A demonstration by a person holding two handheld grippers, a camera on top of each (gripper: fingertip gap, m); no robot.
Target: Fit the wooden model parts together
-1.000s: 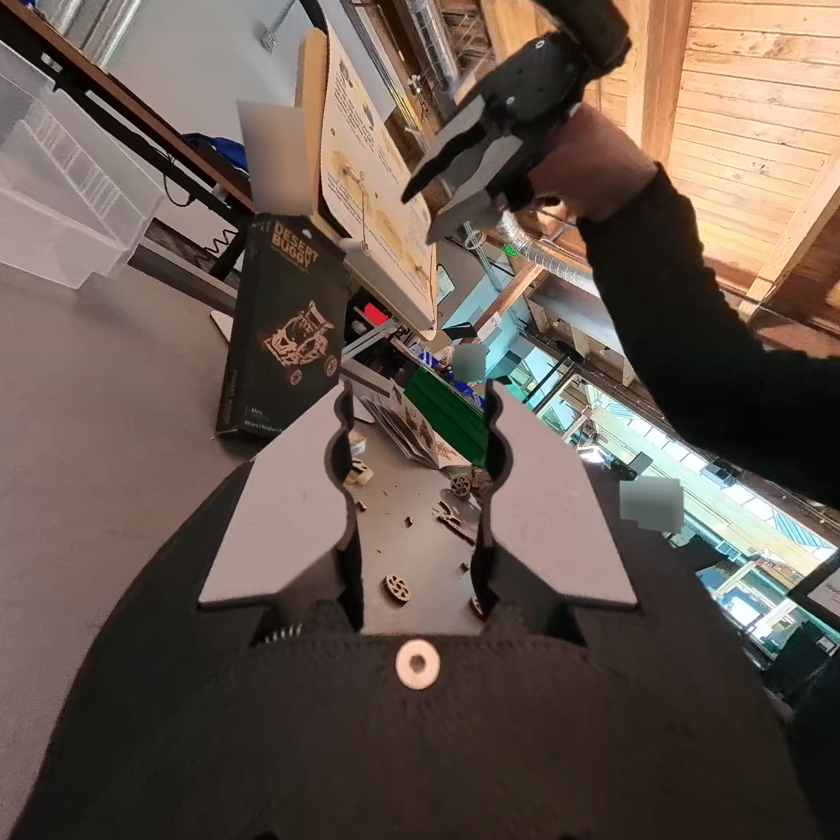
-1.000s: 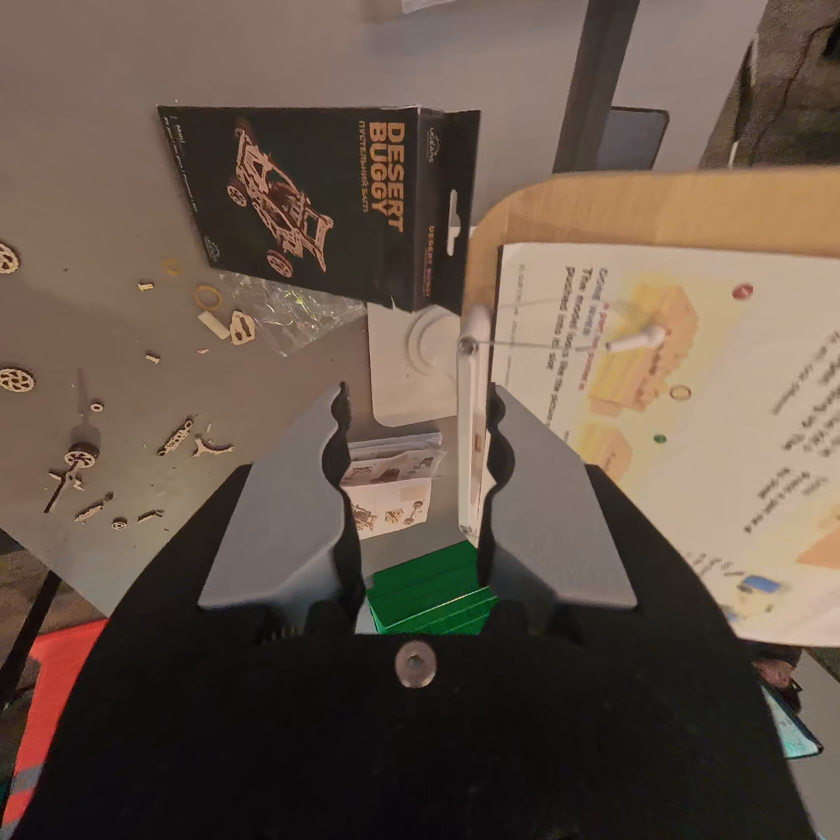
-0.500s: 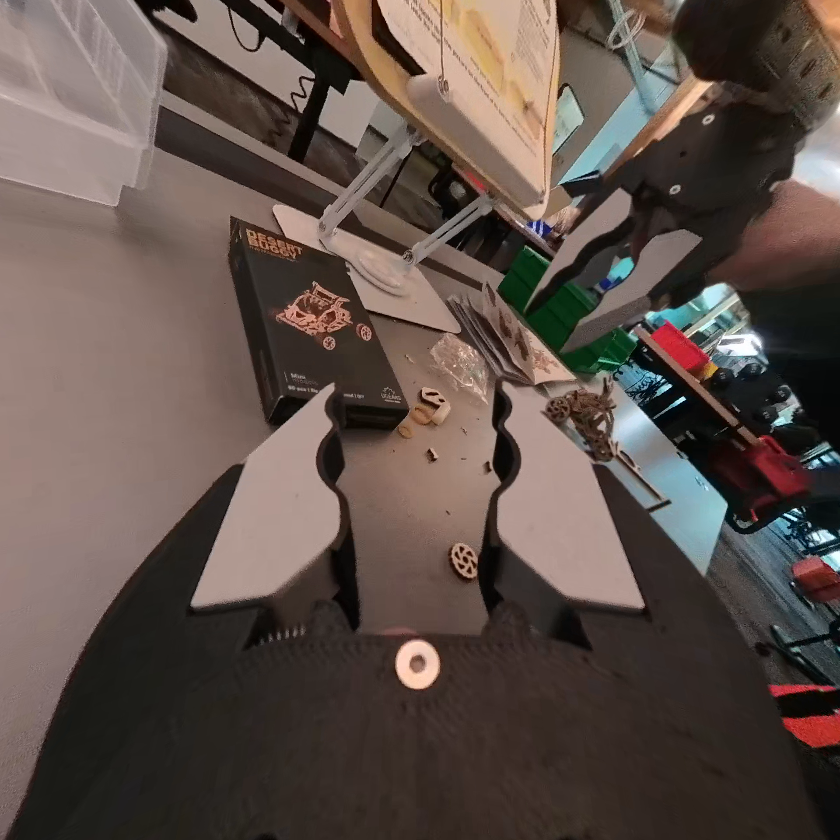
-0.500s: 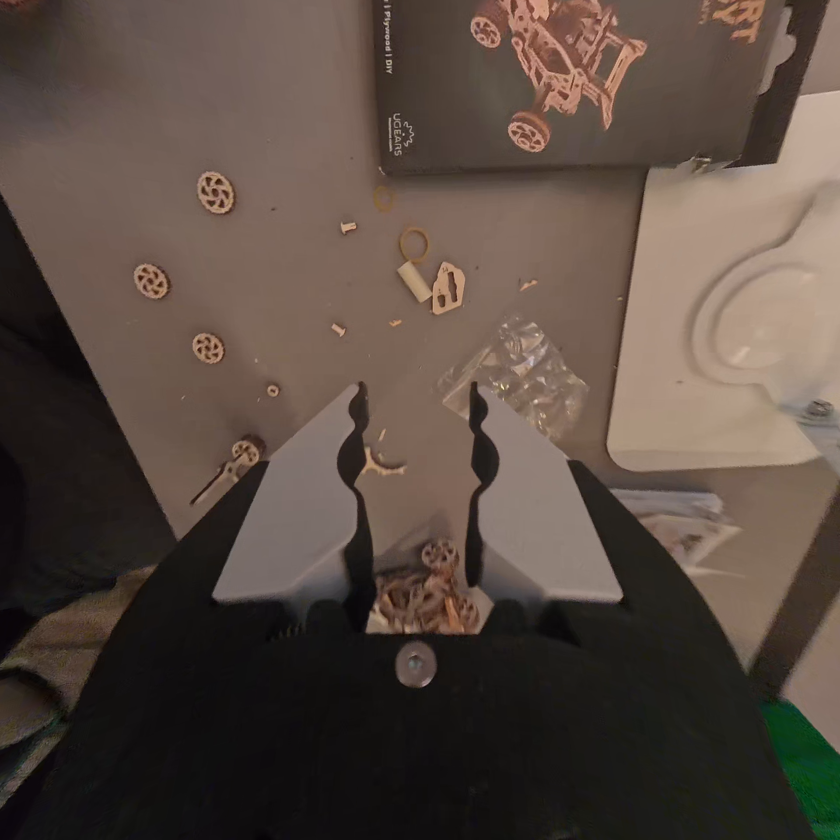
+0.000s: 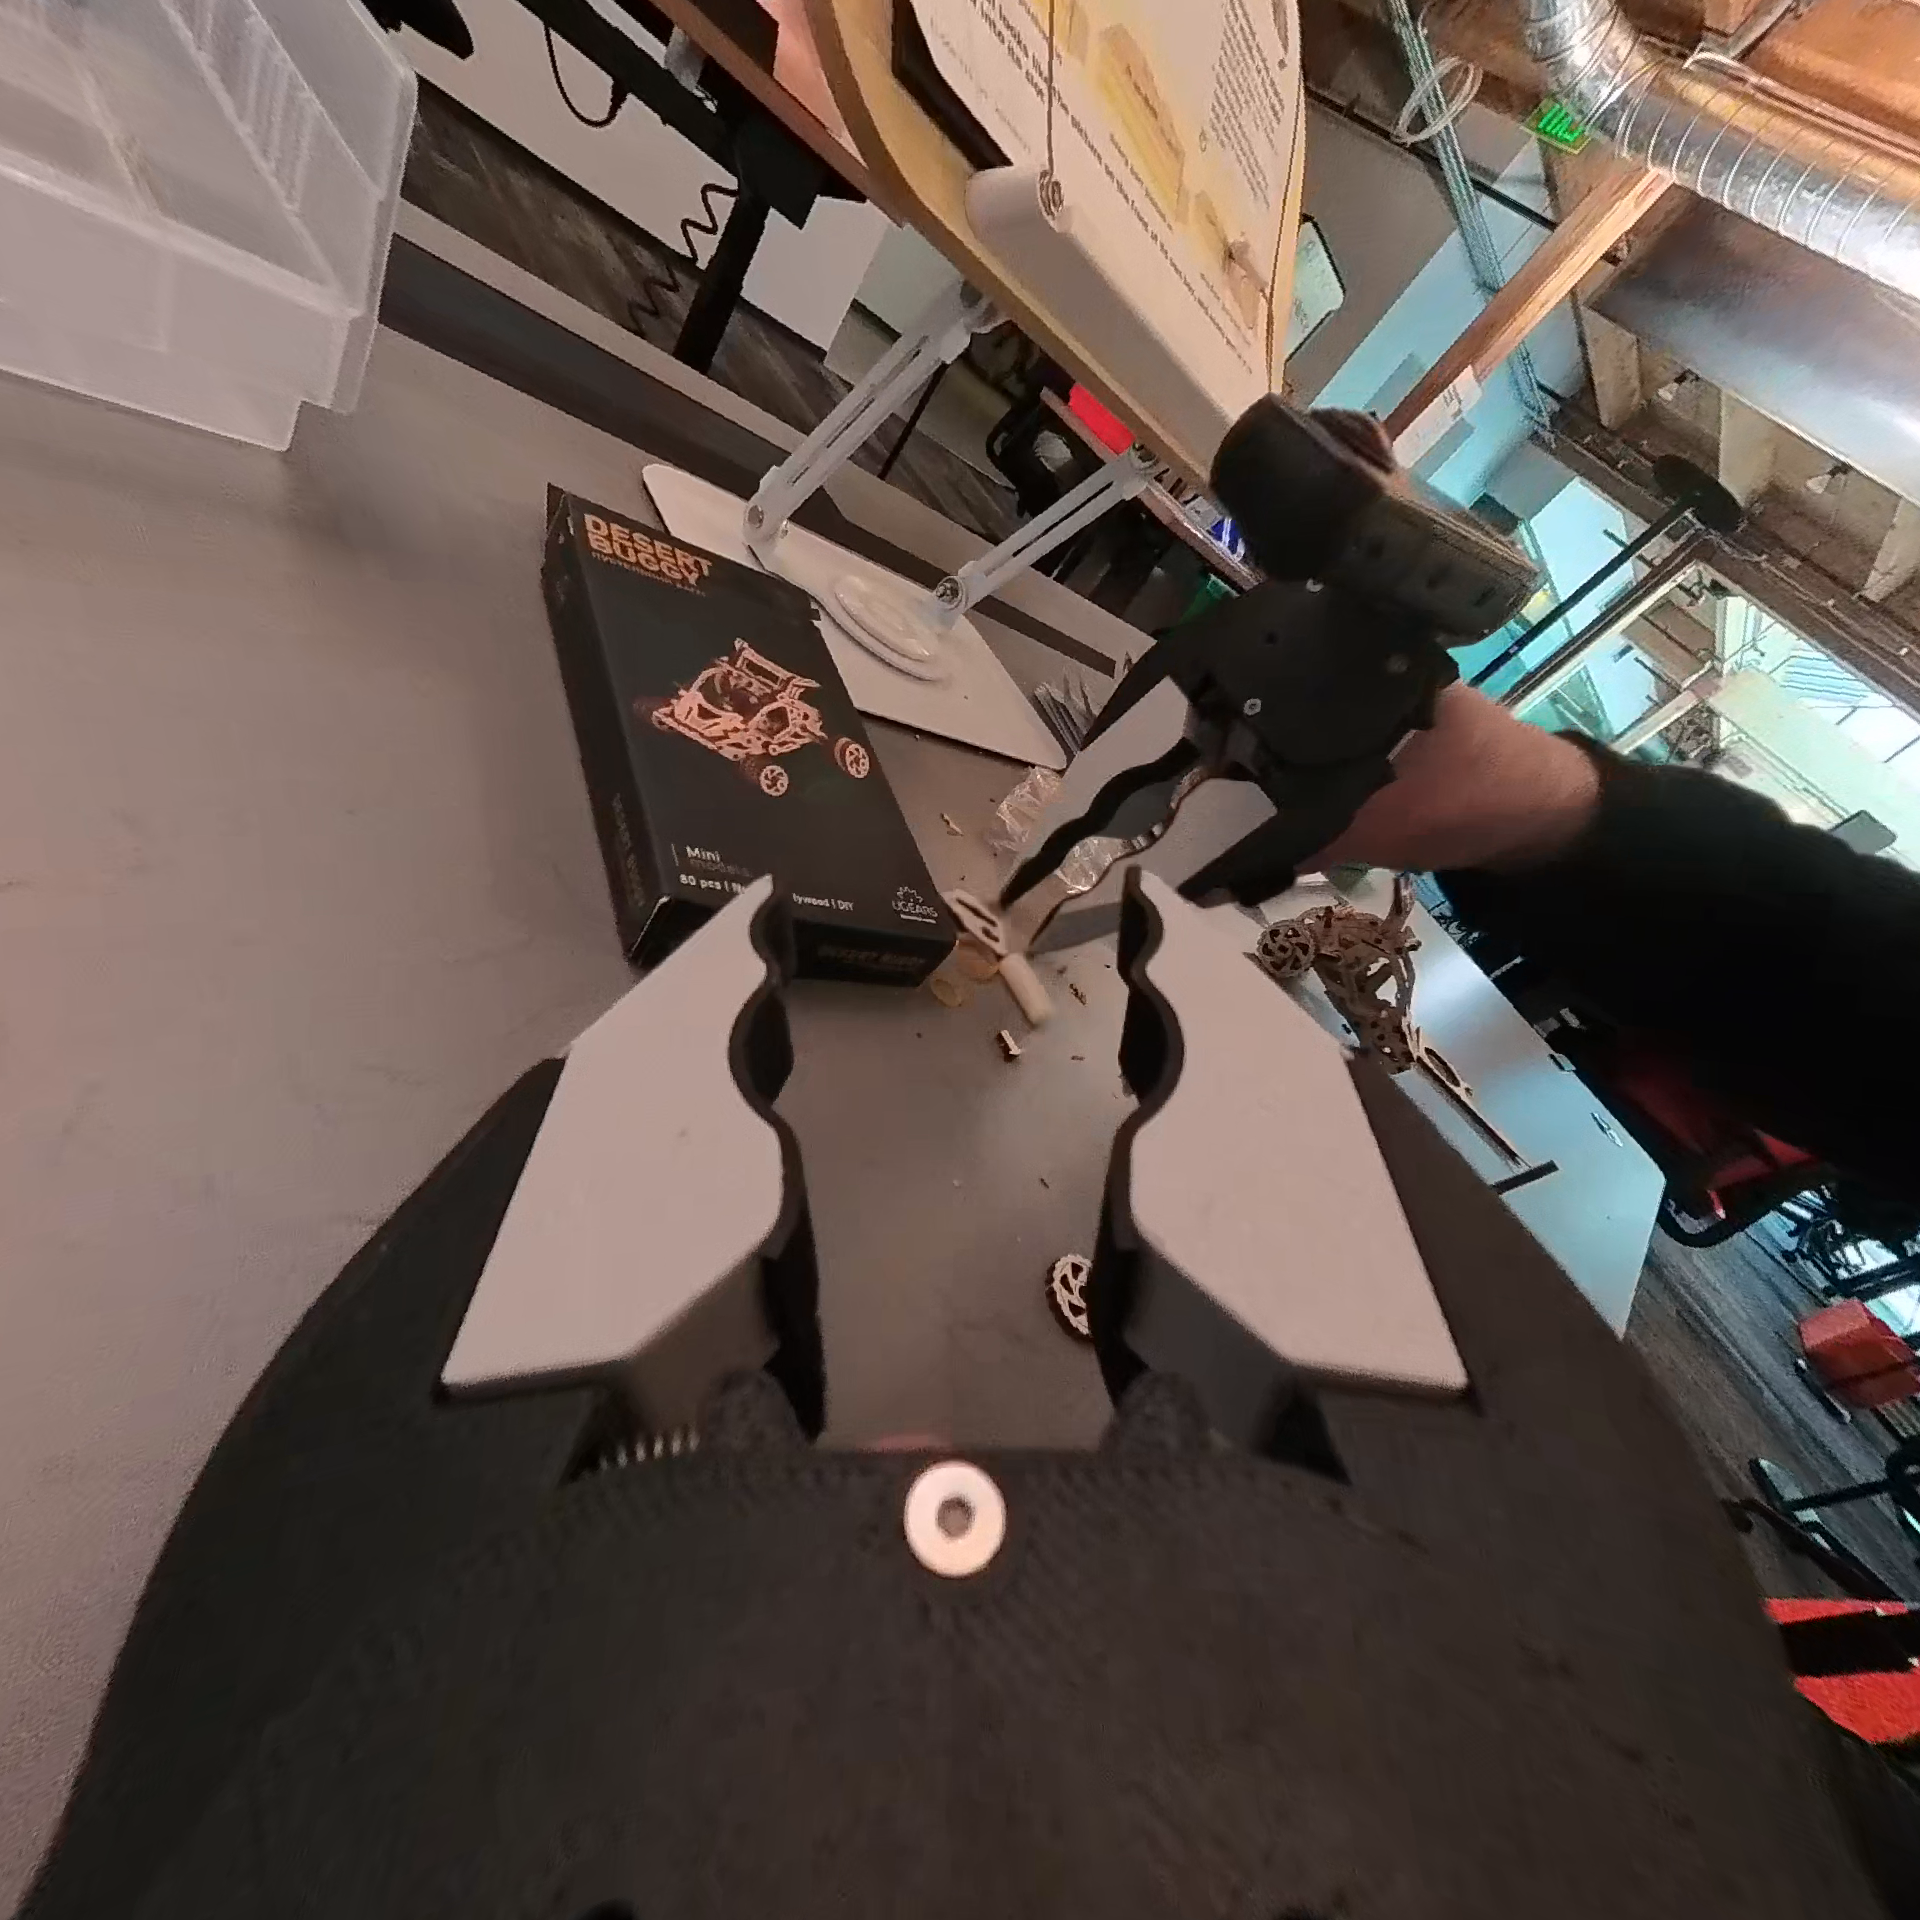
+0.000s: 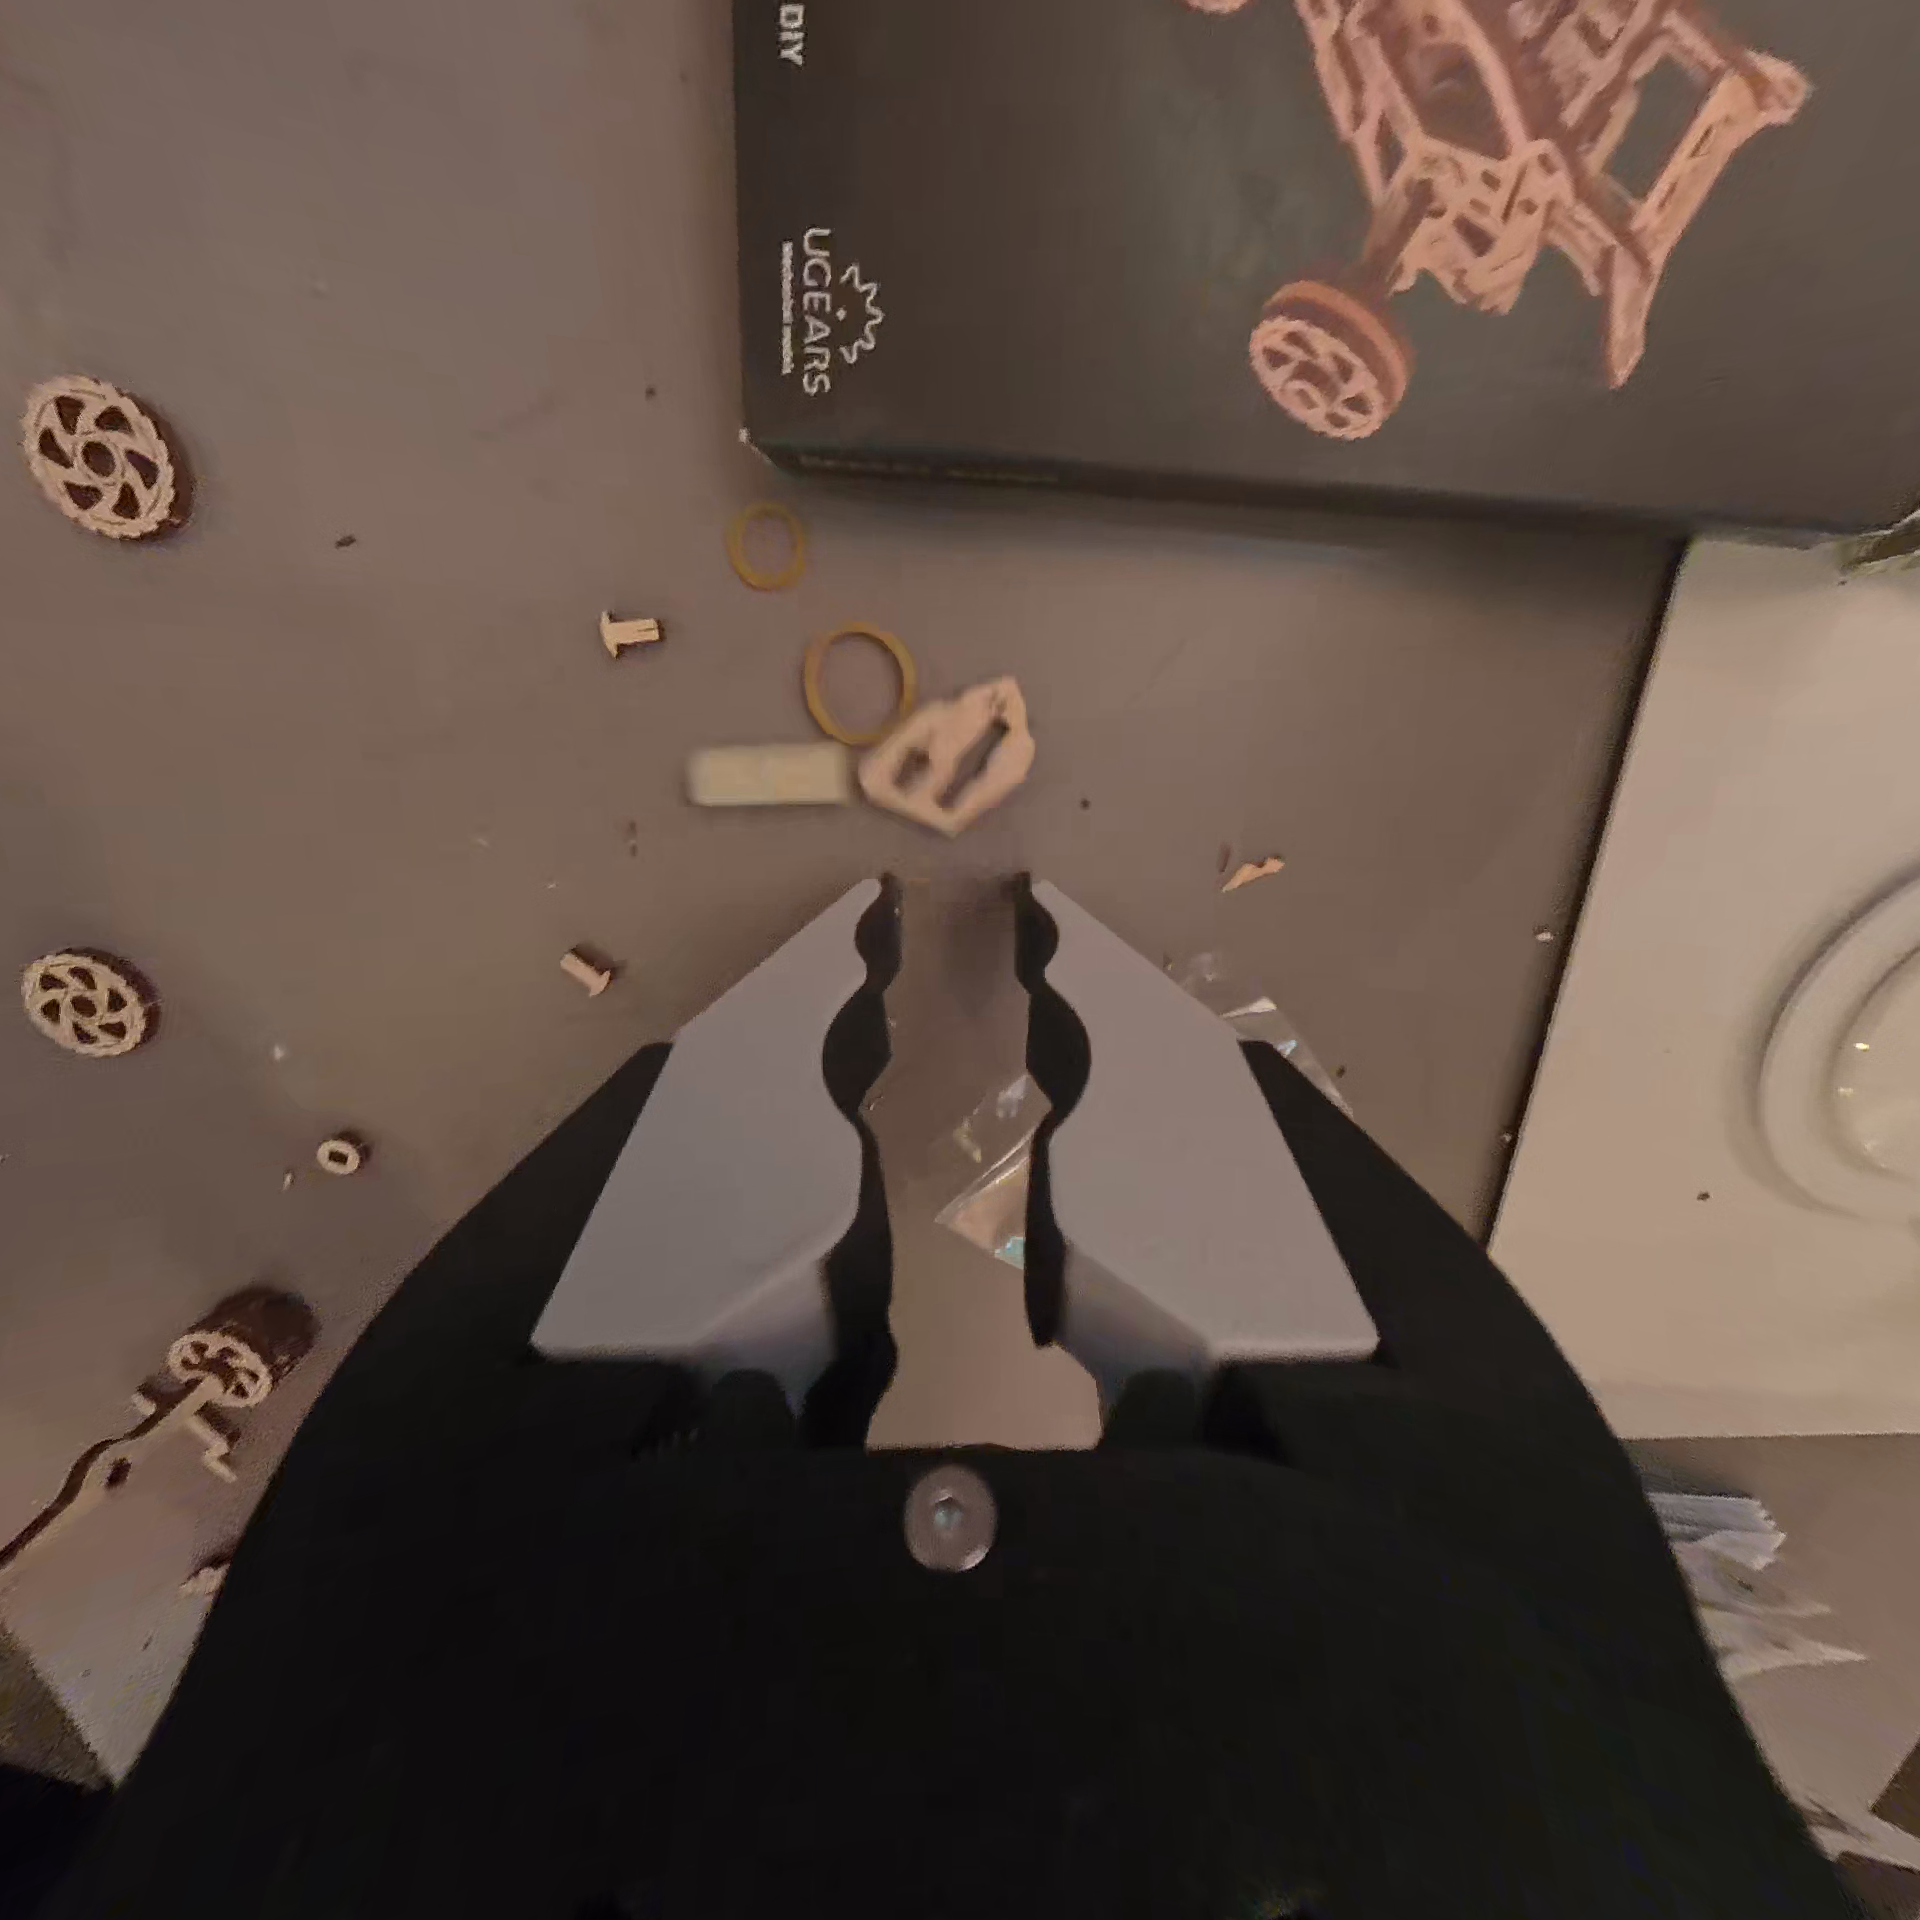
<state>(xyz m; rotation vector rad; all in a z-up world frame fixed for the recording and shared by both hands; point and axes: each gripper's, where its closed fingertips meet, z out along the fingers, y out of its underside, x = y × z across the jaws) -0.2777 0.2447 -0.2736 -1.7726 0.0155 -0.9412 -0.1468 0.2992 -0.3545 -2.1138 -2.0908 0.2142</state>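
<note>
My right gripper [image 6: 956,883] is open and empty, low over the grey table, its tips just short of a flat cut-out wooden plate [image 6: 948,769]. A white stick [image 6: 767,777] and two rubber rings [image 6: 860,683] lie beside the plate. Wooden wheels [image 6: 104,457] and an axle piece [image 6: 223,1361] lie at the left. My left gripper [image 5: 951,914] is open and empty above the table. In its view the right gripper [image 5: 1101,883] points down at the plate [image 5: 979,920]. A part-built wooden buggy [image 5: 1351,966] stands to the right. One wheel [image 5: 1070,1288] lies by my right finger.
The black kit box [image 5: 717,758] lies flat behind the small parts, also in the right wrist view [image 6: 1247,239]. A white stand base [image 6: 1787,987] holds a tilted instruction board [image 5: 1091,156]. Crumpled clear plastic [image 6: 997,1174] lies under my right fingers. A clear bin [image 5: 177,187] sits far left. The grippers' ends are close to 15 cm from one another. The wheel [image 5: 1070,1288] is about 11 cm from my left fingertips. It is also in sight in the right wrist view [image 6: 118,419]. My right gripper is the nearer one to the axle piece [image 6: 223,1361]: about 20 cm, against 25 cm.
The right gripper has swung down from the instruction board to just above the table and narrowed its opening. The left gripper has tilted down toward the table.
</note>
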